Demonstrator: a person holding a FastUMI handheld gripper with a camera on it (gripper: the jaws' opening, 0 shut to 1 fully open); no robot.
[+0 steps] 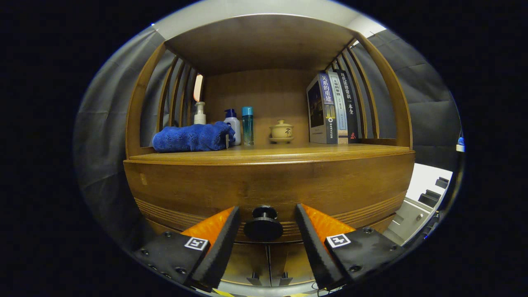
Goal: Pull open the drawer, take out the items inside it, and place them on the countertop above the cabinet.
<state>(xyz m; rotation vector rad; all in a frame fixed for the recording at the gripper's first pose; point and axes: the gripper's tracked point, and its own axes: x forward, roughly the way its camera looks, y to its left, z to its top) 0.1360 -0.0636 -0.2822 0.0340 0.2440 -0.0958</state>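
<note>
The tool faces the curved wooden drawer front of a brown wooden cabinet, its two fingers spread apart on either side of the round black drawer knob. The knob sits between the fingers, clear of both; nothing is gripped yet. The drawer looks fully closed, so the items inside it are hidden, and what they are cannot be told.

The first risk is a poor hold. The knob is small and round, and if the fingers close too near its front edge they could slide off as soon as the pull begins, leaving the drawer shut. Closing off-centre, with one finger landing first, could nudge the tool sideways and bring the same slip.

The second risk is the direction of the pull. Hauling upward or to one side instead of straight back could bind the drawer in its runners.

The third lies on the wooden surface above the drawer, which is already crowded: a folded blue towel, a white pump bottle, a white bottle with a blue cap, a slim teal bottle, a small lidded ceramic pot and a row of upright books. A sharp jerk might rock the cabinet and topple the tall bottles, and the remaining room for set-down is mostly along the front edge.
</note>
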